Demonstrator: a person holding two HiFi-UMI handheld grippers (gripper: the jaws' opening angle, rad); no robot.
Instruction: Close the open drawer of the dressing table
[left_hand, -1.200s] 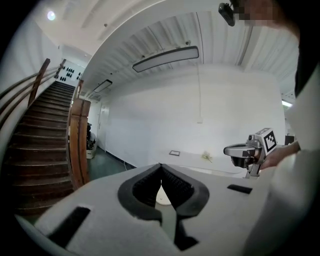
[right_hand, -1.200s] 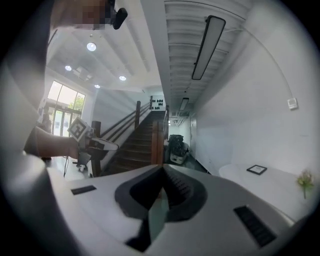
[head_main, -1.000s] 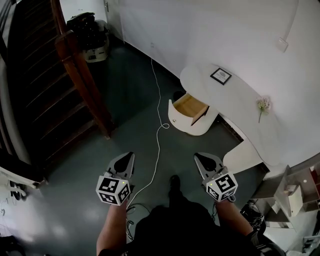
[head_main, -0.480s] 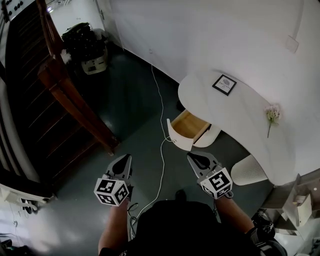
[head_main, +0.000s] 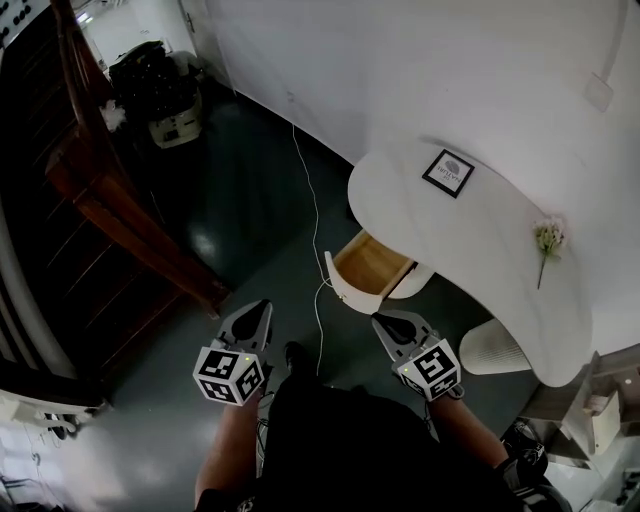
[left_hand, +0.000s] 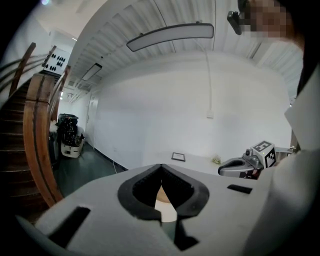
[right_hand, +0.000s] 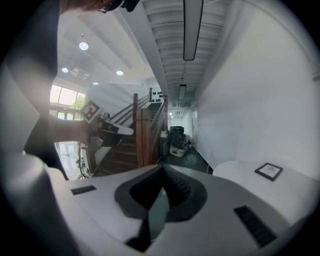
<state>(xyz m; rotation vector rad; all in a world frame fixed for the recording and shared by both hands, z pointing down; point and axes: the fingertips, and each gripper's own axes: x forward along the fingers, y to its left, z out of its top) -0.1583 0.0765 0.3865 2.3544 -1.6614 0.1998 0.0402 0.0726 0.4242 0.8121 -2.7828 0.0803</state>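
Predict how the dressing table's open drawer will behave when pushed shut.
The drawer looks rigid, wood inside, so it should slide rather than flex. Its curved white front may make a push glance sideways. No contents show, so it is probably light.

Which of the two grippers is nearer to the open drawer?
The right gripper: its tip lies close by the drawer front, while the left gripper is farther off to the side.

The dressing table (head_main: 470, 250) has a smooth, matt white top; its drawer (head_main: 372, 262) shows pale bare wood inside. The dark green floor (head_main: 240, 200) is glossy. The stair rail (head_main: 130, 225) is polished reddish wood. The left gripper (head_main: 258, 312) and right gripper (head_main: 385, 325) are matt grey plastic.
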